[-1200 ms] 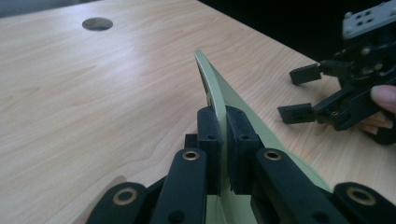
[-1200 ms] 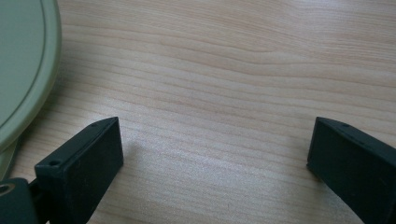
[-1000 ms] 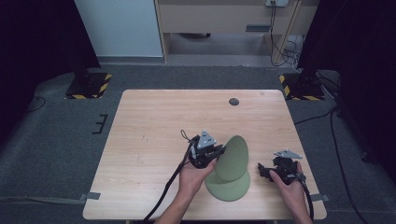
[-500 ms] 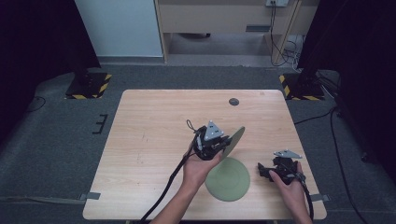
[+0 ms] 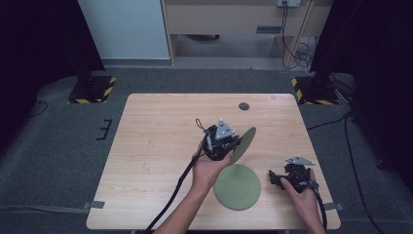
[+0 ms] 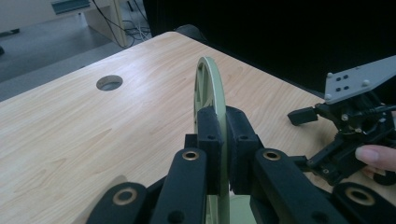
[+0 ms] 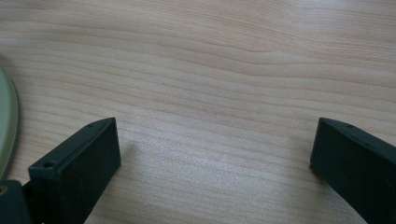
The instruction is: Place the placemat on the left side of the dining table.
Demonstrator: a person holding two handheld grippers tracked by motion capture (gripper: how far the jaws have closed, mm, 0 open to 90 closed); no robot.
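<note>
The left gripper (image 5: 233,146) pinches a green plate (image 5: 242,145) by its rim and holds it on edge in the air above the table (image 5: 156,146). In the left gripper view the two black pads (image 6: 209,140) press on either face of that plate (image 6: 208,88), which rises straight up between them, so its thin rim faces the camera and its ribbed underside turns to the left of that view.

Take the second green plate (image 5: 237,186), which lies flat on the table, as the landmark. The held plate hangs just beyond the far edge of the flat one, tilted, and clear of it. The left hand (image 5: 210,168) sits at the flat plate's left edge, with the gripper's cable trailing back along the forearm toward the near edge of the table. The right gripper (image 5: 275,178) rests low over the wood just to the right of the flat plate, apart from it, in the right hand (image 5: 302,192). Its jaws stand spread wide with bare wood between them; in the right gripper view the curved rim of the flat plate (image 7: 7,126) shows at the left edge, beside the left jaw and not touching it. A round hole (image 5: 243,106) in the tabletop lies well beyond the flat plate, near the far edge.
</note>
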